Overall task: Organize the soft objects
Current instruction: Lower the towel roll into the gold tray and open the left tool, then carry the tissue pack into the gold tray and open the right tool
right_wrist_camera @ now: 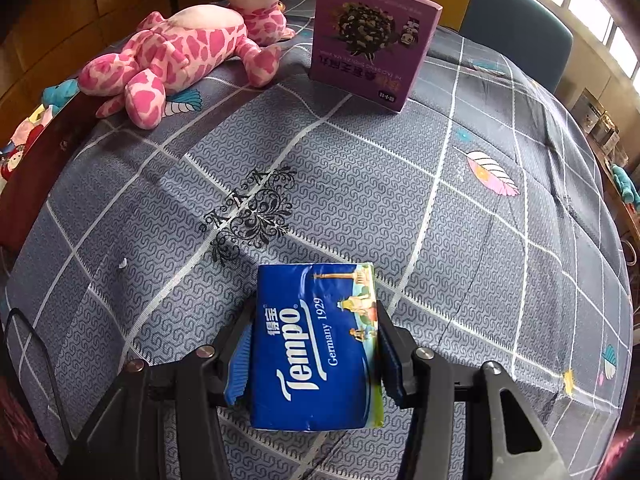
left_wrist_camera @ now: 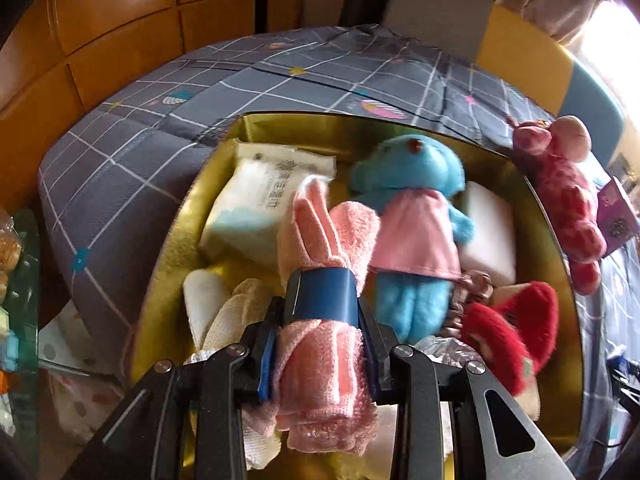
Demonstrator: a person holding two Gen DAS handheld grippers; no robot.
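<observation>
The left claw [left_wrist_camera: 320, 344] is clenched on a rolled pink terry towel bound by a blue band [left_wrist_camera: 316, 320], its long axis running along the fingers, directly above the gold-lined box [left_wrist_camera: 560, 264] that already holds a blue plush bear in a pink dress [left_wrist_camera: 412, 232]. The right claw [right_wrist_camera: 316, 356] grasps a blue Tempo tissue pack [right_wrist_camera: 316, 344] over the grey checked bedspread [right_wrist_camera: 360, 184]; the box lies off to its left, beyond the pink spotted plush [right_wrist_camera: 180, 56].

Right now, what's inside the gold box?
The gold box holds a blue teddy, white tissue pack, white sponge, red plush and cloths. Anything beneath them is covered.
</observation>
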